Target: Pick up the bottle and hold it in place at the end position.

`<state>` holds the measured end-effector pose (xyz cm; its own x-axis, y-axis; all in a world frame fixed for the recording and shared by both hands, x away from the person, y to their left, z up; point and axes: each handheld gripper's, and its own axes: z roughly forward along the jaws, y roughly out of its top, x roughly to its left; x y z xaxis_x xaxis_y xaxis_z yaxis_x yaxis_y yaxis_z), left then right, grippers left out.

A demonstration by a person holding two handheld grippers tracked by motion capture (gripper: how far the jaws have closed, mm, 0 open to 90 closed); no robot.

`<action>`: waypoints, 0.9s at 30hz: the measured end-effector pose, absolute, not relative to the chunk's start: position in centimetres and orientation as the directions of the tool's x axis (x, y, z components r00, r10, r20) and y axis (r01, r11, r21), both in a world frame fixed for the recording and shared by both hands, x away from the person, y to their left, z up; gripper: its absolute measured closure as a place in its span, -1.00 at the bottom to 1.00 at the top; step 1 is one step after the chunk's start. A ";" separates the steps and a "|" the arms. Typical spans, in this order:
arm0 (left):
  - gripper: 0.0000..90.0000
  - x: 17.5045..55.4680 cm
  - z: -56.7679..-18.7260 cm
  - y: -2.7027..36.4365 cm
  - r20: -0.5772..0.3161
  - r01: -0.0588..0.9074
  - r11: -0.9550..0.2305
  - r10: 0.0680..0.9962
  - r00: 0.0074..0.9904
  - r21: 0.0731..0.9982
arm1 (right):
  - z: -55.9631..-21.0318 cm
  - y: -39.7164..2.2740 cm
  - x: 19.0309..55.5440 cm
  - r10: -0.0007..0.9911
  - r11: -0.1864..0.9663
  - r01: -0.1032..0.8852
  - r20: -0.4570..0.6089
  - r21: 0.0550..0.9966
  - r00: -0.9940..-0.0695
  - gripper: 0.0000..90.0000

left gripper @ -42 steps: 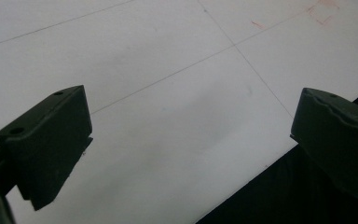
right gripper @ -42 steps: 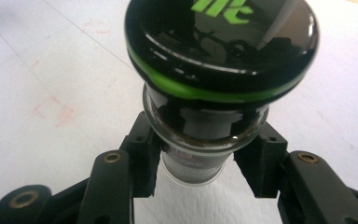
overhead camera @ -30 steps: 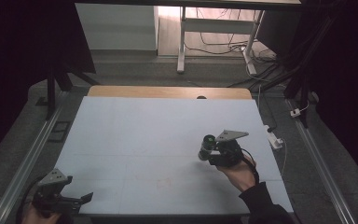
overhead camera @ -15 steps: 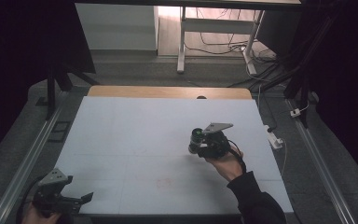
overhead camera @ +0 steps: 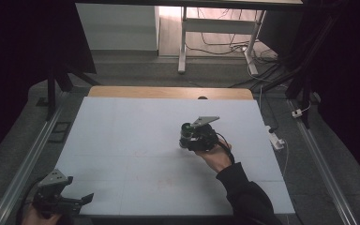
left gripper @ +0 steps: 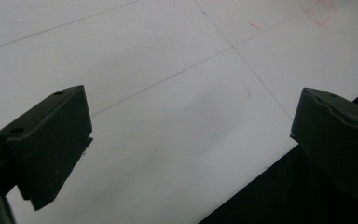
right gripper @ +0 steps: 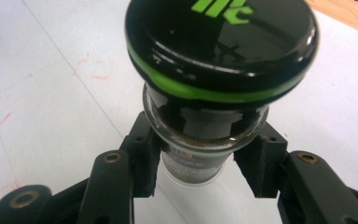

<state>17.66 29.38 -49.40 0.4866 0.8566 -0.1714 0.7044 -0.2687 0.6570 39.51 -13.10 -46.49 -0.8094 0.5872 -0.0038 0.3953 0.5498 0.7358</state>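
Note:
A glass jar [right gripper: 200, 140] with a black lid [right gripper: 221, 44] ringed in green sits between the pads of my right gripper [right gripper: 198, 168], which is shut on its neck. In the high view that right gripper [overhead camera: 187, 138] holds the jar [overhead camera: 185, 133] over the middle of the white table [overhead camera: 122, 131], a little right of centre. My left gripper [overhead camera: 82, 199] rests at the table's front left corner, held by a hand. Its jaws stand wide open in the left gripper view, around my left gripper [left gripper: 191, 149] midpoint, with nothing but the white surface between them.
A wooden strip [overhead camera: 168, 92] runs along the table's far edge. A white power strip [overhead camera: 276, 140] and cables lie on the floor at the right. Metal rails [overhead camera: 23, 164] flank the table. A table frame [overhead camera: 183, 42] stands behind.
My right gripper has carried the jar leftward and a little away from the person, toward the table's centre. The left gripper has stayed put.

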 end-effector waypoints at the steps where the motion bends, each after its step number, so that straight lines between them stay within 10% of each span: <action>1: -1.00 17.7 -49.4 29.4 -0.170 0.704 -0.269 0.858 0.486 0.657 | -46.5 -12.9 39.7 0.585 0.550 0.394 -0.002 0.736 -0.811 0.16; 27: -1.00 17.5 -49.4 29.5 -0.178 0.709 -0.258 0.860 0.478 0.656 | -48.9 -7.9 43.1 0.538 0.607 0.349 -0.046 0.714 -0.841 0.16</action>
<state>17.52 29.51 -49.42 0.4784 0.8599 -0.1779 0.7087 -0.2585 0.6564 43.14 -7.87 -48.91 -0.8415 0.5383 -0.0463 0.3493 0.6073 0.7135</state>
